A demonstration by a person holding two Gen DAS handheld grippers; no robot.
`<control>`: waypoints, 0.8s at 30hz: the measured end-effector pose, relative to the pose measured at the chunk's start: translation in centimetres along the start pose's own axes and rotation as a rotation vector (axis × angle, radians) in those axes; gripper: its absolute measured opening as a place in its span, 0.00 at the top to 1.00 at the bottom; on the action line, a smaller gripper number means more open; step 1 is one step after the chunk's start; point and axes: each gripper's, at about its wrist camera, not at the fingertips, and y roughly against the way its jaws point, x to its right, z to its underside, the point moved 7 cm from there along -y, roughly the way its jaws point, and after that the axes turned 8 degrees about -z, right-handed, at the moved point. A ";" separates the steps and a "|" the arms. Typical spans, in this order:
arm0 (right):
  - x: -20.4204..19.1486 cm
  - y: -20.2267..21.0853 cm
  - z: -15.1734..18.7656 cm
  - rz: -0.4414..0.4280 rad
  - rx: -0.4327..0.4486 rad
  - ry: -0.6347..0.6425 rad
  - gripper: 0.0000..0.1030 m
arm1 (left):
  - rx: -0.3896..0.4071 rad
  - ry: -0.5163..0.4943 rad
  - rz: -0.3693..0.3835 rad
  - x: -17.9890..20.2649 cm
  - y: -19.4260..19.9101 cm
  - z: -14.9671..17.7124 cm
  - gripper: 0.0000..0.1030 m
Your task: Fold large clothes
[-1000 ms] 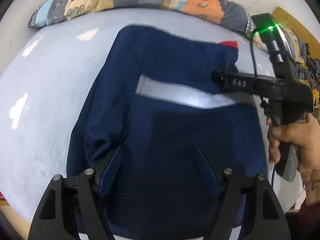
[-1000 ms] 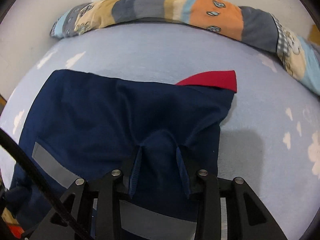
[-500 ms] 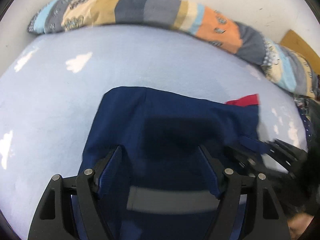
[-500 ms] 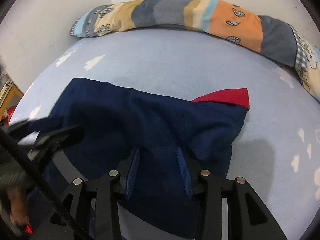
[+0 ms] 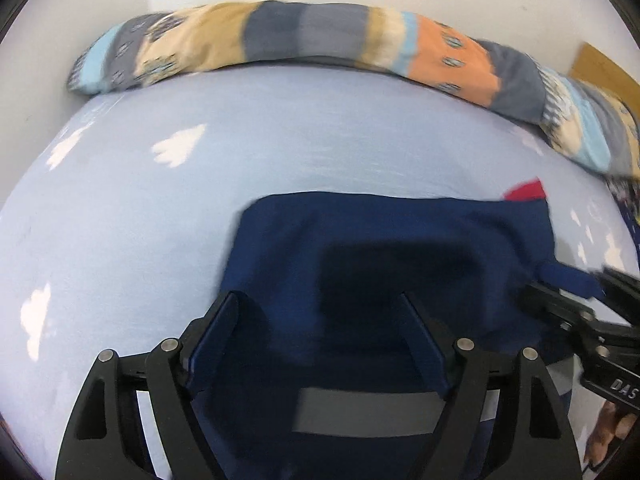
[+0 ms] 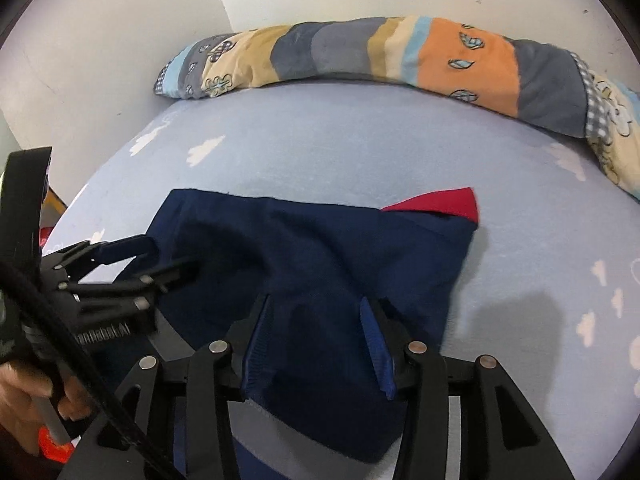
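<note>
A navy garment (image 5: 360, 240) with a red collar tip (image 5: 526, 192) and a grey stripe (image 5: 360, 412) lies folded on the bed. My left gripper (image 5: 320, 316) hovers over its near part, jaws wide and still opening, with the cloth flat below them. In the right wrist view the same garment (image 6: 320, 248) shows its red tip (image 6: 440, 204). A soft fold of it sits between the pads of my right gripper (image 6: 316, 316), whose jaws are opening and look loose on it. The left gripper (image 6: 174, 254) shows at that view's left, and the right gripper (image 5: 576, 284) at the left wrist view's right edge.
The light blue sheet (image 5: 120, 240) with white clouds covers the bed. A long patchwork pillow (image 5: 320, 36) lies along the far wall and shows again as the pillow (image 6: 400, 56). A hand (image 6: 20, 392) grips the left handle, with a red object (image 6: 52, 440) below it.
The left gripper has moved across the garment and now sits beside the right one, with the grey stripe down by its fingers. The right jaws have spread wider around the fold.
</note>
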 end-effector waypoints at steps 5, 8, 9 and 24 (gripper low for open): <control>0.0 -1.8 2.1 0.046 -0.058 0.005 0.46 | -0.196 0.164 0.055 -3.3 -3.0 2.8 0.19; -0.7 -0.7 2.3 0.083 -0.058 0.017 0.44 | -0.159 0.186 0.056 -4.7 -1.0 2.3 0.21; -1.1 0.0 2.2 0.071 -0.052 0.009 0.44 | -0.140 0.178 0.052 -5.1 -0.3 2.1 0.21; -8.1 2.7 7.8 0.051 -0.113 0.076 0.34 | -0.205 0.101 0.112 -9.2 1.5 7.9 0.20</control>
